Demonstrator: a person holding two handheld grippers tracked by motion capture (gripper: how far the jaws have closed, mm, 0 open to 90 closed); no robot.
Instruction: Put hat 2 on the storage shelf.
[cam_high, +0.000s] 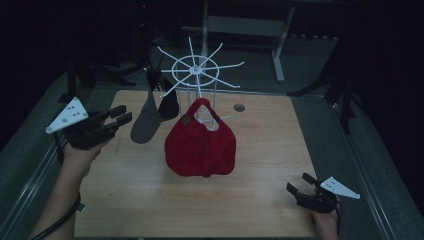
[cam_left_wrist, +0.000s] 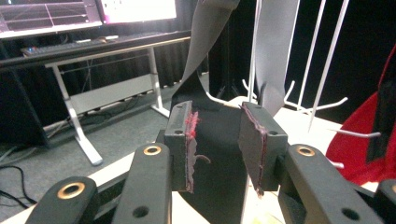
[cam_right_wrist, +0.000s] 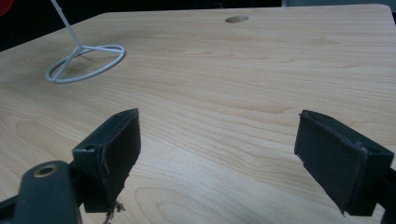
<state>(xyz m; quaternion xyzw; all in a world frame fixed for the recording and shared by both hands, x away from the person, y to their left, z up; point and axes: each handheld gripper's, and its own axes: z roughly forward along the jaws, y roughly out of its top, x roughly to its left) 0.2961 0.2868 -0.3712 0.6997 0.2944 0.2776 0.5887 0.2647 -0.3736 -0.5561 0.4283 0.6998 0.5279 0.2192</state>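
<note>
On a pale wooden table (cam_high: 125, 200) in a dim room, a red bag (cam_high: 200, 145) hangs by its handle from a white wire rack (cam_high: 197, 70), with a dark grey bag (cam_high: 150, 117) hanging from the same rack just to its left. At the table's left edge a person's left gripper (cam_high: 120, 116) is held above the table, near the grey bag but apart from it, jaws pointing toward the rack. Its own view shows the left gripper (cam_left_wrist: 217, 140) with a moderate gap between the jaws, nothing clamped, red fuzz clinging to the pads and the grey bag (cam_left_wrist: 212, 154) hanging beyond the gap. Near the front right corner, well apart from both bags, the right gripper (cam_high: 299, 186) sits low; its view shows the right gripper (cam_right_wrist: 217, 154) spread wide over bare wood, the rack's ring foot (cam_right_wrist: 86, 60) farther off.
</note>
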